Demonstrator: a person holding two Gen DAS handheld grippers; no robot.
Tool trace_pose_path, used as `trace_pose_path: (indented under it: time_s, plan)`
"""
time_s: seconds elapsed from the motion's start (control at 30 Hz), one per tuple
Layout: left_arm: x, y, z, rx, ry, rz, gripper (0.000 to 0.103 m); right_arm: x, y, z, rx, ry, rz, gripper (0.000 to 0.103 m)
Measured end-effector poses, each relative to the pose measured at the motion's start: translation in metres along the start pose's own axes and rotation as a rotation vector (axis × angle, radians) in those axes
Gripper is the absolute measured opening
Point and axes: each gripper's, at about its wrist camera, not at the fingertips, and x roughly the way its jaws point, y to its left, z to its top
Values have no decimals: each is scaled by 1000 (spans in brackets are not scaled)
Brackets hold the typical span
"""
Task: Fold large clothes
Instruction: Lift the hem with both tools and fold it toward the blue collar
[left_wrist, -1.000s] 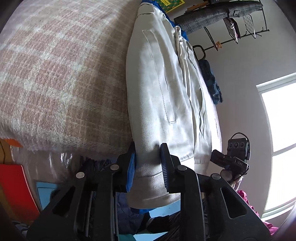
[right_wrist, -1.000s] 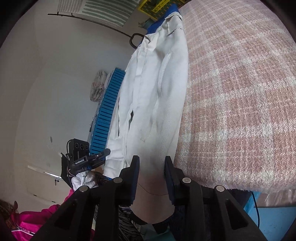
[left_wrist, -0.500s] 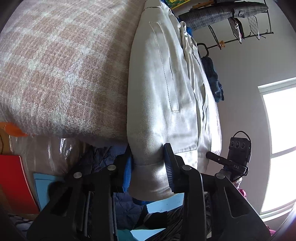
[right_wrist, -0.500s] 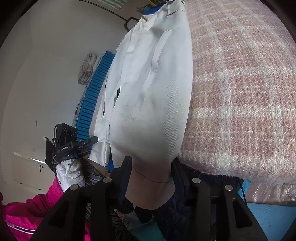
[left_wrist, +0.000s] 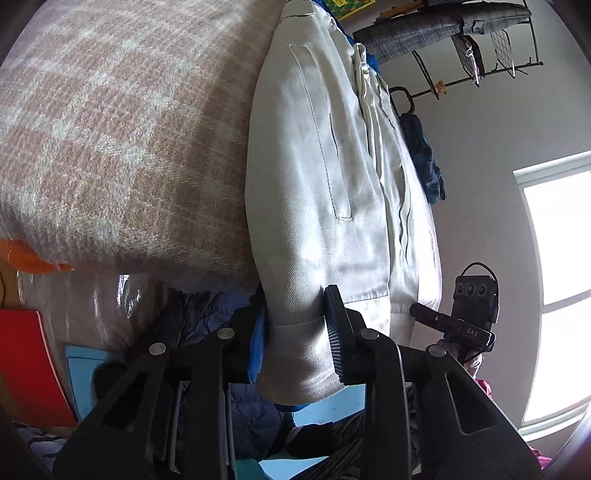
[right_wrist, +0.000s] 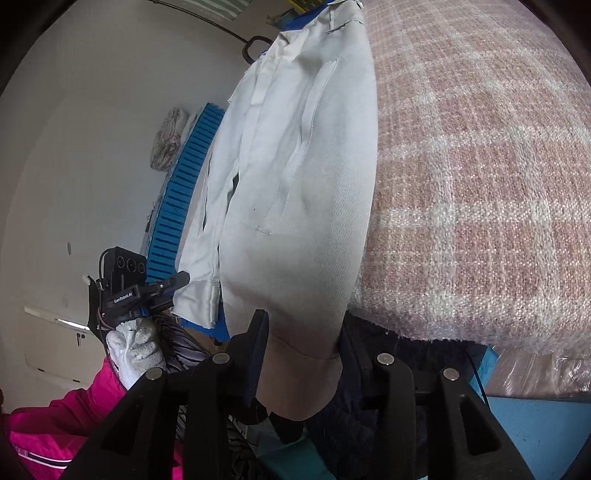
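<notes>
Fabric here looks like a mid-weight cotton twill: soft, limp, not slippery, so the pale jacket (left_wrist: 332, 192) should drape and sag between my two grips rather than hold a line. It lies on the pink plaid blanket (left_wrist: 110, 129) of the bed, its long axis running straight away from me, collar at the far end and hem toward me, overhanging the bed edge. My left claw (left_wrist: 295, 332) is clamped on one hem corner, cloth bunched between the blue pads. My right claw (right_wrist: 299, 350) grips the other hem corner, where a tan band of the hem sits between its fingers; the jaws stand fairly wide there, but the fabric fills the gap. I judge the hem corners the right hold for carrying the lower half up toward the collar, keeping both claws level so the fold stays square.
</notes>
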Motion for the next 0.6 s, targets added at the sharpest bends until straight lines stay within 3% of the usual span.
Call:
trace_pose_path:
  time_s: [0.03,0.13,0.43,0.6]
  plan:
    - [-3,-3,0,7,-6,-5,22,0,5,1,-10,0,-8,22]
    - [-15,-14,4,17,-32,-22,17,-12,14,4,-5,-33,47,11]
    - [-41,-49,38,1,-99,-103,14,-51,21,20,108,-210,201,8]
    - [-43,-67,71,26,-140,-94,13,-60,41,51,94,-267,203,8]
